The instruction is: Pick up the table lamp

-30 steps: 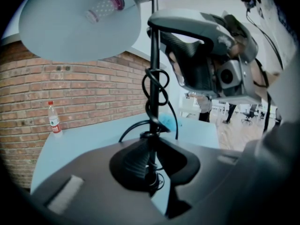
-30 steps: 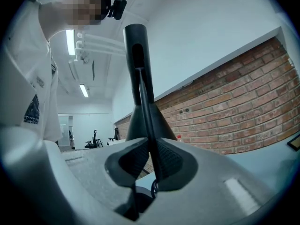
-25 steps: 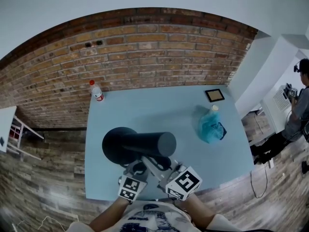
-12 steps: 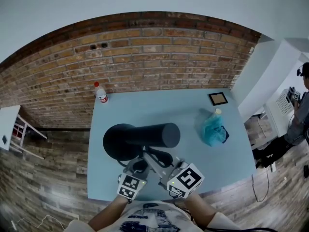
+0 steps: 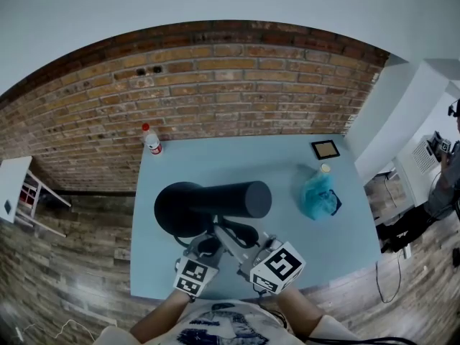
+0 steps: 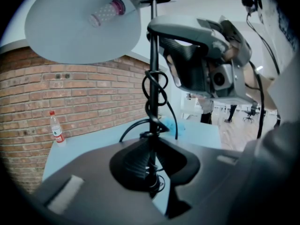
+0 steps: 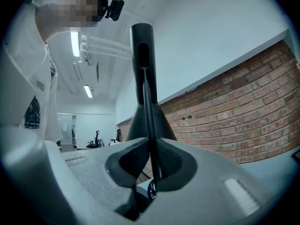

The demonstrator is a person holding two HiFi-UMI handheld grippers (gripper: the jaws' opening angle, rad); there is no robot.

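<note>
Pale blue table (image 5: 215, 165) against a brick wall (image 5: 215, 85).
Far left corner: clear bottle (image 5: 152, 141), red cap, upright.
Far right corner: small dark-framed square (image 5: 325, 149), lying flat.
Near the right edge, closer in than the square: crumpled blue plastic bag (image 5: 317, 195).
Well beyond the right edge: person (image 5: 447, 182) standing on plank floor (image 5: 72, 264).

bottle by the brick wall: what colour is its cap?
Red cap on the bottle, clearest in the left gripper view.
</note>
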